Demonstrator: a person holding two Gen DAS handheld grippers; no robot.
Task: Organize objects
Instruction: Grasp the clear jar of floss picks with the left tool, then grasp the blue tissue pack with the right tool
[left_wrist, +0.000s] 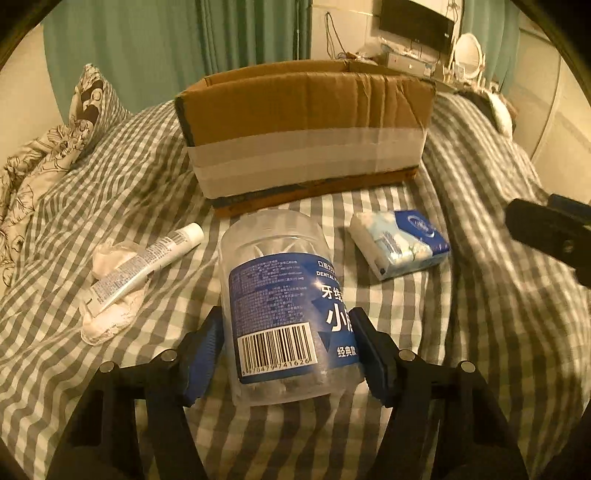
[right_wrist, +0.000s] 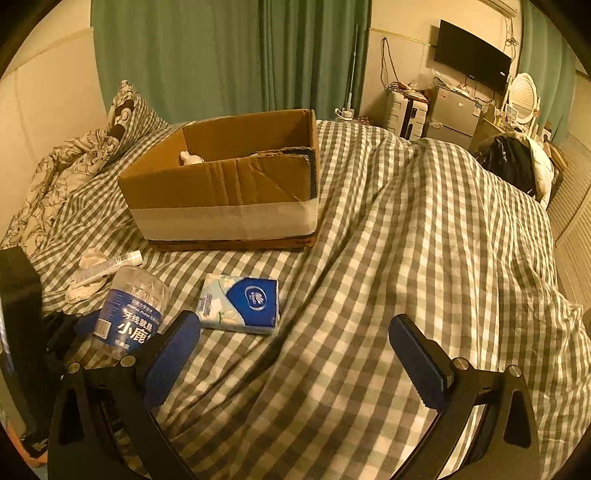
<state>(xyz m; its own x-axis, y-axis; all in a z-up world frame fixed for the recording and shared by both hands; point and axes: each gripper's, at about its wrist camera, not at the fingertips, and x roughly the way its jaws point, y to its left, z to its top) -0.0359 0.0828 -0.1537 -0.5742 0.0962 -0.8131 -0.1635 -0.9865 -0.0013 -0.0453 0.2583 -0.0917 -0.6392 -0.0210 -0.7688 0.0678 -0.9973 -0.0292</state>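
A bedroom in warm light, with green curtains at the back and a checked bedcover (left_wrist: 480, 332) under both tools. Straight ahead of the left gripper (left_wrist: 286, 319), well beyond its tips: the open cardboard box (left_wrist: 306, 129), near wall taped white.

Left gripper closed on the clear floss jar (left_wrist: 273, 280), one blue pad against each side of the label, near the jar's lower end. Jar lying on its side on the cover, long axis pointing toward the box. Right gripper (right_wrist: 293, 323) wide open, holding nothing, hovering above bare cover. Ahead of it and to its left: the tissue pack (right_wrist: 240, 304).

For the step in hand, most likely carrying the jar into the box:
- Squeeze gently; thin plastic probably flexes and could slip from the pads.
- Lift straight up first, because a grip so near one end may let the far end droop.
- Clear the near wall before moving forward, then lower inside, beside the small white item (right_wrist: 191, 158).
- Avoid a swing to the left, toward the toothpaste tube (left_wrist: 147, 266) and the crumpled tissue (left_wrist: 110, 321).
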